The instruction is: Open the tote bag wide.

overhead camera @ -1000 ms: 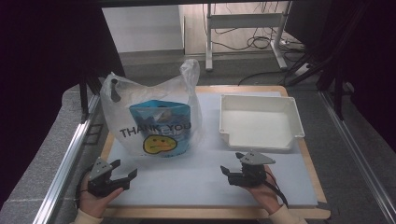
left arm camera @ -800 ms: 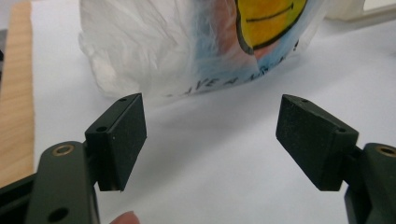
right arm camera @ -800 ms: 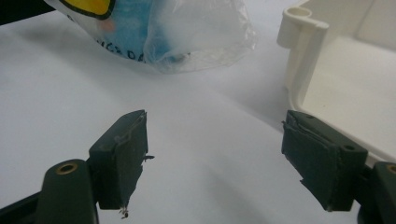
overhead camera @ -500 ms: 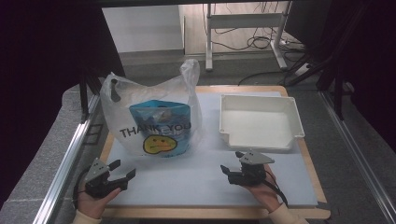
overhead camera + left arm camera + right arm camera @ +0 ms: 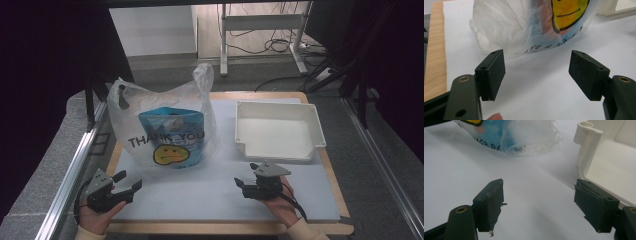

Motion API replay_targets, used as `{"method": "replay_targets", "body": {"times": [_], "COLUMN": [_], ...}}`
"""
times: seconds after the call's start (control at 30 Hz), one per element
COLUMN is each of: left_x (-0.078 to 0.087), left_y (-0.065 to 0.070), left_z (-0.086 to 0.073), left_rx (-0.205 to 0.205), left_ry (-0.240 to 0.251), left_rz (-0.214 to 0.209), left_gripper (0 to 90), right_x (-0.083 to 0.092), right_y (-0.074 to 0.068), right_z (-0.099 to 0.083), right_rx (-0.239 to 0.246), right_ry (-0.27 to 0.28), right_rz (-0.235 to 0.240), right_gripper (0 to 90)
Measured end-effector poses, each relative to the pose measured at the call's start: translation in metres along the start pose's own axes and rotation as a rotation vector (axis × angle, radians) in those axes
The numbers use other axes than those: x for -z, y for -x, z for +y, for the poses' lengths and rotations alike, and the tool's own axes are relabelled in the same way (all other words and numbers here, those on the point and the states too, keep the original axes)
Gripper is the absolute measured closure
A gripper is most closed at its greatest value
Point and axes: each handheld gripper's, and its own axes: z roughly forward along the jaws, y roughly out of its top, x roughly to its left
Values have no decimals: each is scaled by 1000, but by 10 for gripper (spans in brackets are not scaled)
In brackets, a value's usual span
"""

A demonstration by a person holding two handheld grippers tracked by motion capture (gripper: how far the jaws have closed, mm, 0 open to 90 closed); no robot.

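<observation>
High view, crinkled clear plastic bag (image 5: 165,125) printed with yellow smiley, blue pouch (image 5: 172,131) inside, both tongs spread, empty.

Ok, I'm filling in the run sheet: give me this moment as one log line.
left gripper: open, empty | right gripper: open, empty | plastic bag: upright, untouched | white tray: empty, right of bag

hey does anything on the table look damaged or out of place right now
Mostly tidy: the bag stands upright and the tray sits square beside it. One oddity: the right gripper has worn pads, with frayed, peeling edges and loose shreds at the tips. The left gripper has clean pads. Nothing is spilled.
</observation>
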Motion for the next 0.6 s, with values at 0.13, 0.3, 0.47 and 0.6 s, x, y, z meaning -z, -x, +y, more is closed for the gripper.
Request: {"method": "replay_targets", "body": {"times": [0.13,0.3,0.47,0.6], "left_x": [4,9,14,18], "left_y": [-1,1,1,-1], "left_z": [4,9,15,20], "left_rx": [11,7,8,15], "left_ry": [18,26,31,28], "left_rz": [14,10,12,16], "left_gripper": [289,289,293,291], "right_x": [-1,-2,-4,-5], "right_y": [3,4,4,5], "right_z": [0,2,2,2], "right_rx": [-26,-31,-26,-37], "right_ry": [10,13,11,10], "right_rz": [8,12,14,11], "right_gripper": [245,246,246,246]}}
